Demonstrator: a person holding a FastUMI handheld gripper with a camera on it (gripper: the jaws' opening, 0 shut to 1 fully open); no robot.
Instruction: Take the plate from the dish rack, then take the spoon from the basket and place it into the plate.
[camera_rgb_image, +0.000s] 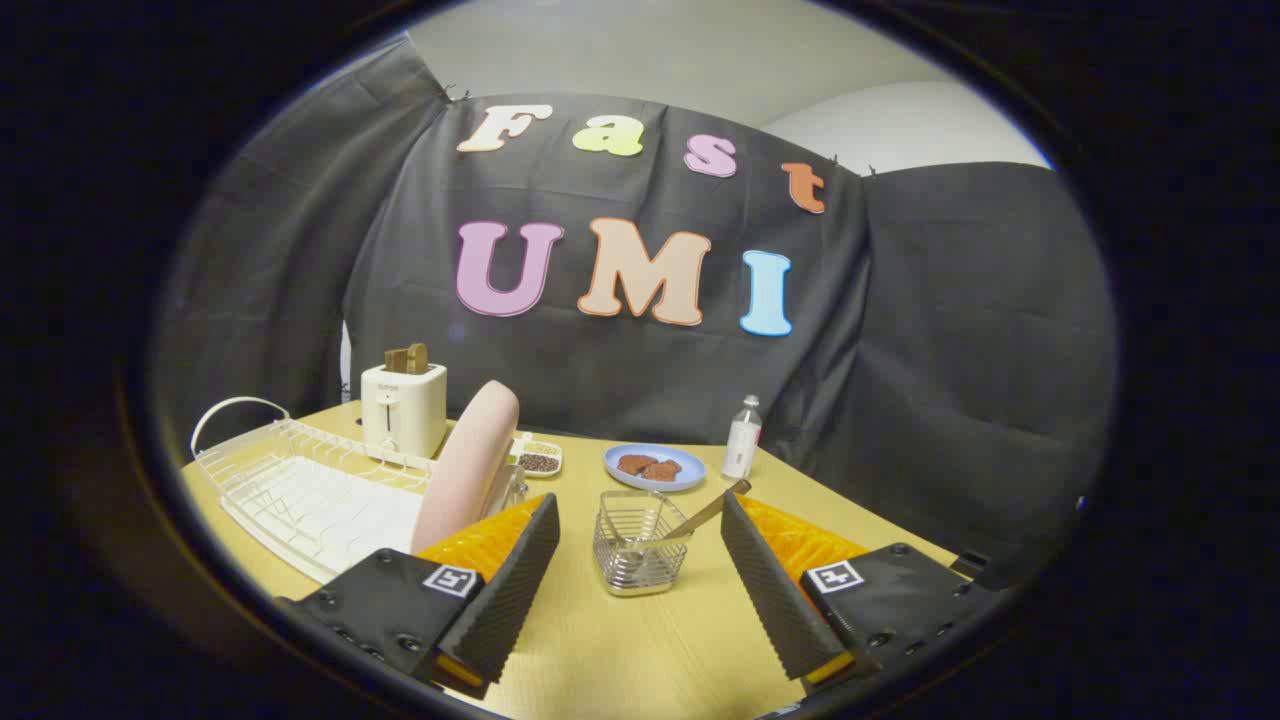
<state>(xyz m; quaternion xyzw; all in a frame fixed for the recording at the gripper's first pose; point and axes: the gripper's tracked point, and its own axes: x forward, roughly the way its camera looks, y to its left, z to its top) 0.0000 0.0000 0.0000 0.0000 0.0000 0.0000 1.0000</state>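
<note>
A pink plate (468, 462) stands on edge at the right end of the white dish rack (300, 490), just beyond my left finger. A small wire basket (637, 541) sits on the wooden table straight ahead, between the two fingers, with a spoon (708, 511) leaning out of it toward the right finger. My gripper (640, 572) is open, its fingers spread wide on either side of the basket and holding nothing.
A white toaster (404, 405) with toast stands behind the rack. Further back are a small tray of beans (538, 460), a blue plate (655, 467) with brown food and a clear bottle (741, 437). The black cloth wall closes off the table's back and right.
</note>
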